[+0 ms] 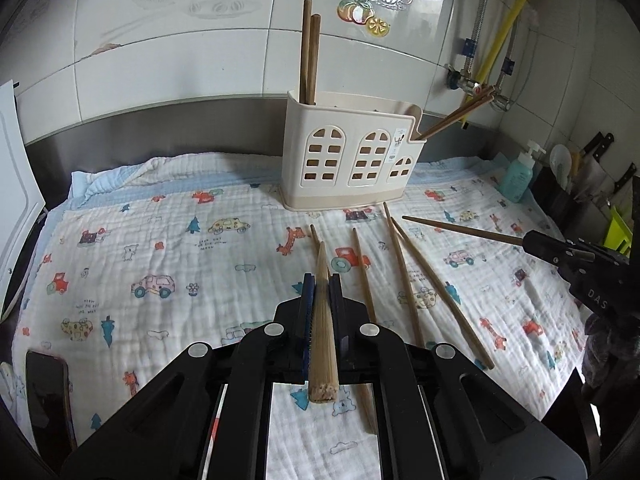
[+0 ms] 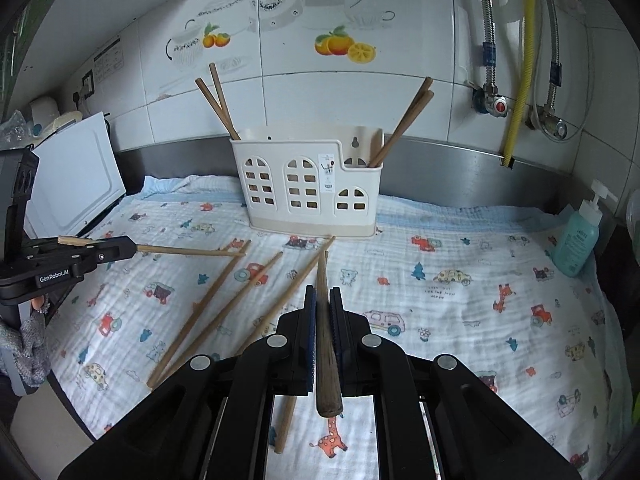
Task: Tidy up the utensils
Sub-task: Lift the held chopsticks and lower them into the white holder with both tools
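- We hold a light chopstick (image 1: 322, 320) in the left claw (image 1: 322, 284), clamped between both pads with its tip pointing forward toward the holder (image 1: 348, 156). The grip sits near the thick end, so the long free length can pivot if the tip strikes the holder rim.
- The holder stands on the patterned cloth (image 1: 160, 240) at the back of the desk. Its left compartment contains two upright chopsticks (image 1: 309, 52). Inserting at an angle risks knocking these or tipping the light plastic body on the soft cloth.
- Four loose chopsticks (image 1: 404, 276) lie fanned on the cloth between the two claws. A low approach can sweep them toward the cloth edge.
- The right compartment contains two leaning chopsticks (image 2: 404, 124). They cross the opening, so a new stick can jam against them.
- We hold a dark chopstick (image 2: 326, 344) in the right claw (image 2: 323, 300), closed on it, tip forward. With both claws converging on one holder, we judge collision between them to be the main hazard.
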{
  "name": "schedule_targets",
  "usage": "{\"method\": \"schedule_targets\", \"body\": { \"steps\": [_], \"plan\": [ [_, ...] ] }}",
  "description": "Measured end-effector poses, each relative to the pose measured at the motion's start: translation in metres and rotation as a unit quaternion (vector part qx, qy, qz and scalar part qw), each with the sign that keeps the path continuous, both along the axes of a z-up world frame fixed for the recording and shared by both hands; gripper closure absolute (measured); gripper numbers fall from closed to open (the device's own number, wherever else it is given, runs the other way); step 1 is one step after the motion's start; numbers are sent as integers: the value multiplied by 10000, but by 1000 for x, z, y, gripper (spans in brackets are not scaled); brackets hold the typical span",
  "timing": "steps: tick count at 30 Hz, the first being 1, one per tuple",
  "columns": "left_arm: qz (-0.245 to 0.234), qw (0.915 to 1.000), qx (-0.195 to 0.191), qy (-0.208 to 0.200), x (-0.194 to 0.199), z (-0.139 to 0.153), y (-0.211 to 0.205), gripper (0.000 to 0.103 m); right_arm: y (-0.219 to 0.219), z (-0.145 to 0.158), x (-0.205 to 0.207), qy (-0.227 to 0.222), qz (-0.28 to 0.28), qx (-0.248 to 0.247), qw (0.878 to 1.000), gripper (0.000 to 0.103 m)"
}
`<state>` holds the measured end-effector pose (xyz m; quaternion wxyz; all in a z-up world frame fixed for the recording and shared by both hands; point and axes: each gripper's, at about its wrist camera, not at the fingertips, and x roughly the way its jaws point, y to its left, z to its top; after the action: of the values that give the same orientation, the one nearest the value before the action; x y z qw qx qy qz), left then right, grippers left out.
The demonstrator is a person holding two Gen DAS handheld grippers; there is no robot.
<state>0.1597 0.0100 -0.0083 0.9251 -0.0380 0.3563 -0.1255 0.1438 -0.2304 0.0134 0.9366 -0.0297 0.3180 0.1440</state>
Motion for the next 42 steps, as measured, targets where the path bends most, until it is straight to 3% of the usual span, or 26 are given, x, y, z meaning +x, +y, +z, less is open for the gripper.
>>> {"method": "schedule_targets", "body": {
  "steps": [16, 27, 32, 36, 42],
  "plan": [
    [-216, 9986, 28, -472, 12, 51, -5, 97, -8, 72, 21, -327, 109, 167, 9993, 96],
    [-504, 9915, -65, -1197, 26, 130, -21, 98, -17, 141, 43, -661, 168, -17, 9977, 96],
    [-532, 9872, 78, -1503, 38, 164, -32, 98, -12, 159, 63, -760, 219, -111, 9968, 96],
    [-444, 9873, 381, -1480, 62, 173, -41, 98, -6, 164, 84, -790, 251, -167, 9964, 96],
    [-377, 9916, 616, -1069, 99, 161, -40, 97, 0, 159, 115, -673, 267, -73, 9973, 96]
  ]
}}
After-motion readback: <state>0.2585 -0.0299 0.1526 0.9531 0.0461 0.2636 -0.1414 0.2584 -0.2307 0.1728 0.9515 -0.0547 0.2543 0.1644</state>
